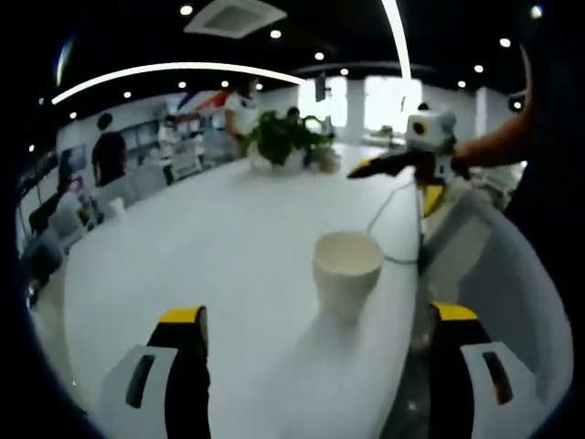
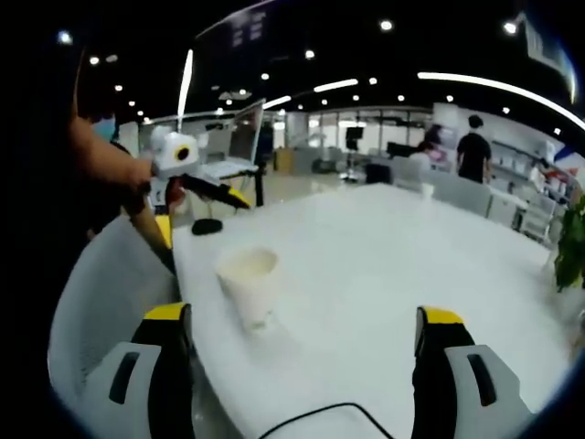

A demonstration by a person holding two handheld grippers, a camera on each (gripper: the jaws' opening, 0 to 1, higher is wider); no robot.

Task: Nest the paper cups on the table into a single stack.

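A white paper cup (image 1: 347, 265) stands upright on the white table (image 1: 210, 247), close to its edge. My left gripper (image 1: 317, 314) is open just short of the cup, with the jaws wide apart and nothing between them. In the right gripper view the same cup (image 2: 249, 279) sits ahead and to the left of my open right gripper (image 2: 303, 315), which holds nothing. Each gripper shows in the other's view, held by a hand above the table edge beyond the cup: the right gripper (image 1: 402, 163) and the left gripper (image 2: 196, 187).
A white chair (image 1: 484, 265) stands against the table edge beside the cup. A cable (image 1: 388, 210) runs over the table. A potted plant (image 1: 283, 137) sits at the far end. A dark small object (image 2: 207, 226) and a laptop (image 2: 228, 137) lie near the corner. People stand in the background.
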